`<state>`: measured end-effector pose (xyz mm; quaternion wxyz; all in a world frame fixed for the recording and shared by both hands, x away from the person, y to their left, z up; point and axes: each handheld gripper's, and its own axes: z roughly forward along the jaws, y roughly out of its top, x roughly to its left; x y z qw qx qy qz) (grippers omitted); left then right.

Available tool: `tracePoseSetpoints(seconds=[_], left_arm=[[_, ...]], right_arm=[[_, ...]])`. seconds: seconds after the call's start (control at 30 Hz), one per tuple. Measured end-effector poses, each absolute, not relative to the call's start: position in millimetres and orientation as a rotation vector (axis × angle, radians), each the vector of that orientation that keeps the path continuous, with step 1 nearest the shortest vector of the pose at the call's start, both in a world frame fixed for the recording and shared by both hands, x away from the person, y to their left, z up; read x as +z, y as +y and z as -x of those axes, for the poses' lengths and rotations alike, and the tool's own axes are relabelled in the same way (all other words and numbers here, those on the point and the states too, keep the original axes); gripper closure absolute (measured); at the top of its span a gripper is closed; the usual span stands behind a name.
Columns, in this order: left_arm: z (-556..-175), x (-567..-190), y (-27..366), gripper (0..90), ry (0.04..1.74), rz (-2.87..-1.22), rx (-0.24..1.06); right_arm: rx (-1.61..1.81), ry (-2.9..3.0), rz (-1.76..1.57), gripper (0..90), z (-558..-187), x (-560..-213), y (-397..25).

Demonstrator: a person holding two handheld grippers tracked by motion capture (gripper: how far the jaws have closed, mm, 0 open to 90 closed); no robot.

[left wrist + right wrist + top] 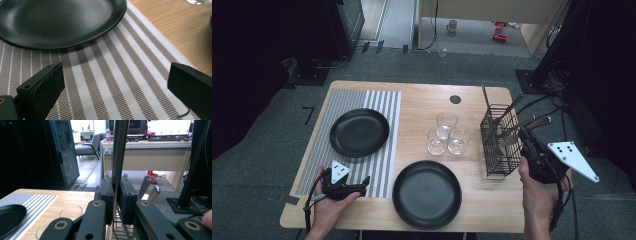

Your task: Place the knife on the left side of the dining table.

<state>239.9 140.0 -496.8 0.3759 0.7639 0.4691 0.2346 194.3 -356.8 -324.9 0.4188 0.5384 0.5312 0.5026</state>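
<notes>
My right gripper [527,137] reaches over the black wire cutlery basket [498,150] at the table's right side. In the right gripper view my right gripper [116,192] is shut on an upright grey metal utensil handle [119,145], and two more handles [149,189] lean just behind it. Several utensils [512,107] stick out of the basket. My left gripper [362,184] rests low at the front left, open. Its jaws stand wide apart in the left gripper view [115,85], with nothing between them, over the striped placemat [120,62] just short of a black plate [60,20].
One black plate [359,132] lies on the striped placemat [382,105]; a second black plate [426,194] sits on bare wood at the front centre. Three clear glasses [446,121] are clustered mid-table, left of the basket. A round cable hole [455,99] marks the far edge.
</notes>
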Motion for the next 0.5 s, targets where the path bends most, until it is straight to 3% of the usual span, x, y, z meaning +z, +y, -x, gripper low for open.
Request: tracePoseSetpoints(seconds=[0.5], left_arm=[[-234, -485, 122, 1.2, 1.102, -1.95, 0.577]], right_arm=[[1.291, 1.402, -1.319, 83.9, -195, -324, -333]])
